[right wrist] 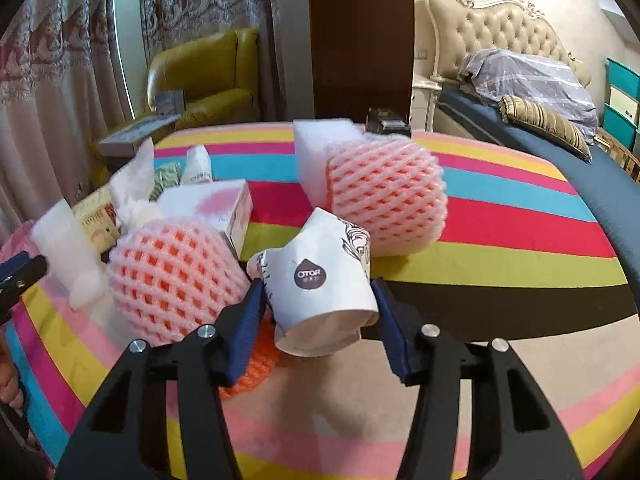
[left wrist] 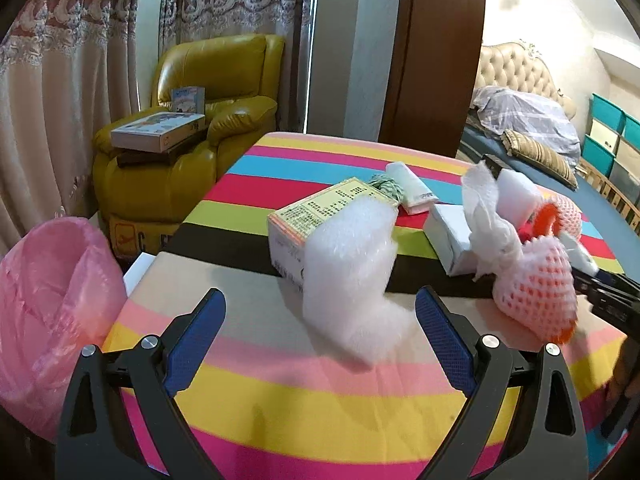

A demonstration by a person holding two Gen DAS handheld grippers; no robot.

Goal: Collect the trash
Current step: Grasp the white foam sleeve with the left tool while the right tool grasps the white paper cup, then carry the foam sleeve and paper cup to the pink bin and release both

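My left gripper (left wrist: 320,320) is open, with a curved strip of white foam (left wrist: 352,276) between its blue pads, touching neither. The strip leans on a yellow-green carton (left wrist: 320,216). My right gripper (right wrist: 320,312) has its pads on both sides of a crushed white paper cup (right wrist: 320,296), which lies on the striped tablecloth (right wrist: 500,216); I cannot tell if they press it. Two pink foam fruit nets (right wrist: 176,280) (right wrist: 384,204) lie by the cup. A pink bin bag (left wrist: 52,312) stands at the table's left edge.
A white box (right wrist: 216,208), a white foam block (right wrist: 316,156), crumpled tissue (left wrist: 484,216), a tissue packet (left wrist: 412,192) and green twine (left wrist: 384,184) lie on the table. A yellow armchair (left wrist: 208,120) holding boxes stands behind. A bed (right wrist: 540,128) is at the right.
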